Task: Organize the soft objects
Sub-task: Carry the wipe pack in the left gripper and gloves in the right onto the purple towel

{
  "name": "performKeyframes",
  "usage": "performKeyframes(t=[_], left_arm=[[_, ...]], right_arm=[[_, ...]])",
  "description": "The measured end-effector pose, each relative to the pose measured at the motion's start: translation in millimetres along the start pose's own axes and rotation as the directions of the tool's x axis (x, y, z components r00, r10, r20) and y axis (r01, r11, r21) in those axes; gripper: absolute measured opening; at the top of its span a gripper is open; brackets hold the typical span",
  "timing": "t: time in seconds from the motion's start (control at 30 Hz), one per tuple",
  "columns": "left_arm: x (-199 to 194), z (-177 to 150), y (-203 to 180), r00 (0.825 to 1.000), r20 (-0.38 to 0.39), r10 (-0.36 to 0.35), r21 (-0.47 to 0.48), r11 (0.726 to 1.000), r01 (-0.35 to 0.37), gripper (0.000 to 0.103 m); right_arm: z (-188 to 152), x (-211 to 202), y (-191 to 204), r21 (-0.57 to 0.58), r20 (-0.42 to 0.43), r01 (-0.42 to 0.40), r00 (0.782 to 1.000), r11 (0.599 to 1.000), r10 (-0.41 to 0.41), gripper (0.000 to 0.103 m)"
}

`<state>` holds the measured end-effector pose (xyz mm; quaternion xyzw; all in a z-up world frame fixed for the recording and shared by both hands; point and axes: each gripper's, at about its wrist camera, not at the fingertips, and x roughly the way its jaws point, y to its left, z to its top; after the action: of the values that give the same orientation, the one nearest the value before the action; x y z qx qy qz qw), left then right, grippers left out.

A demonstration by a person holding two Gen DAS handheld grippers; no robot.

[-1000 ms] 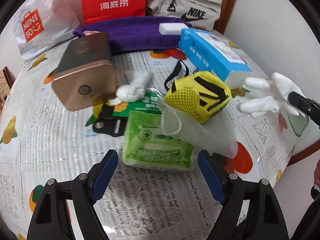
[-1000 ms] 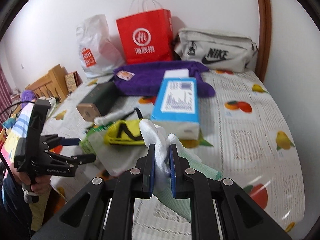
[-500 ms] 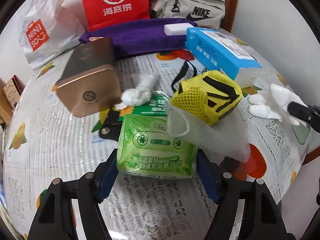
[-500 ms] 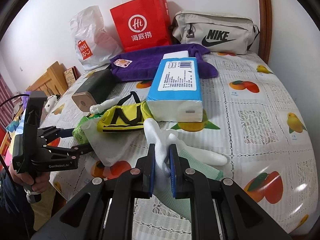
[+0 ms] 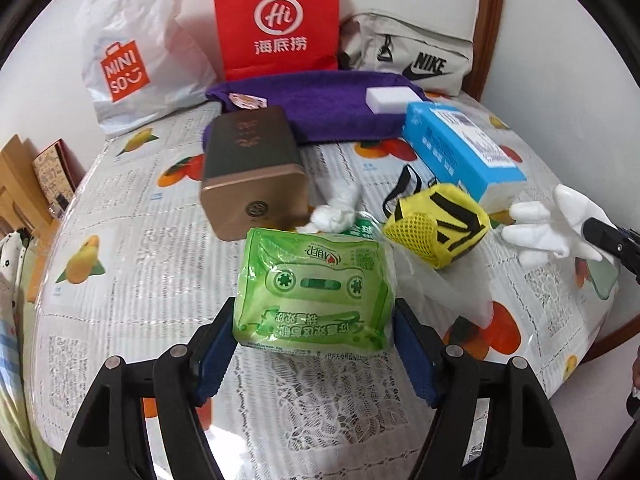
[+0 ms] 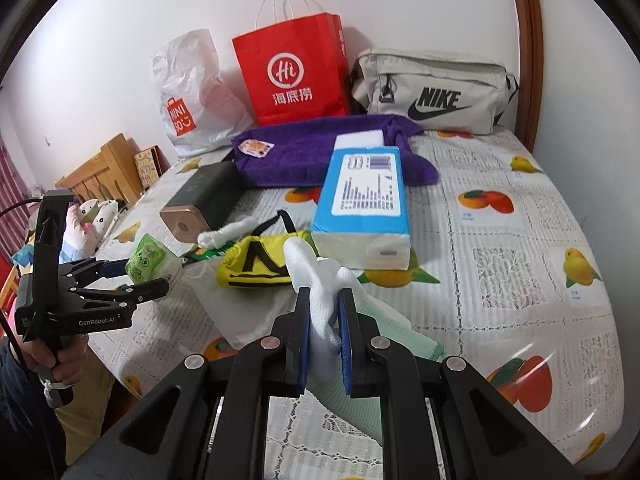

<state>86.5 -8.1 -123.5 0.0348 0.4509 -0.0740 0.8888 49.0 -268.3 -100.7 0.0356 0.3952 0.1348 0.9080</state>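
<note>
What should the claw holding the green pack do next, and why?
Probably lift the green tissue pack a bit higher before carrying it anywhere. The left claw has it pinched between both blue pads, but the pack sits close over the lace cloth, with the gold tin and yellow mesh pouch just behind. The right claw is busy holding the white glove.

left tongs (image 5: 314, 330) grip green tissue pack (image 5: 316, 294) — lifted.

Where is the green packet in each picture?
Left wrist view: the green packet sits low in the middle, between the left gripper's blue pads.
Right wrist view: the same packet is small at the left edge, in that gripper.
Shared landmark: the red paper bag by the wall.
</note>
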Motion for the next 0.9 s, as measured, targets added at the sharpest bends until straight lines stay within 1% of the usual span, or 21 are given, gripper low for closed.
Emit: performKeyframes(t=[0.3, 0.43, 0.67, 0.9], left_arm=[[-27, 7, 7, 0.999, 0.045, 0.009, -0.028, 1.0, -0.007, 0.072], [-37, 14, 9, 0.998, 0.066, 0.012, -0.036, 0.999, -0.01, 0.072], [-47, 32, 11, 0.995, 0.096, 0.012, -0.05, 0.999, -0.007, 0.072], [-49, 55, 15, 0.994, 0.107, 0.031, -0.057, 0.998, -0.025, 0.072]], right_arm=[[12, -17, 14, -0.02, 0.041, -0.022, 0.999, 1.0, 0.023, 0.013], [22, -23, 20, -0.039, 0.061, -0.03, 0.998, 0.999, 0.032, 0.013], [45, -28, 24, -0.056, 0.089, -0.039, 0.995, 0.998, 0.044, 0.013], [68, -24, 24, -0.077, 0.107, -0.041, 0.993, 0.996, 0.049, 0.013]])
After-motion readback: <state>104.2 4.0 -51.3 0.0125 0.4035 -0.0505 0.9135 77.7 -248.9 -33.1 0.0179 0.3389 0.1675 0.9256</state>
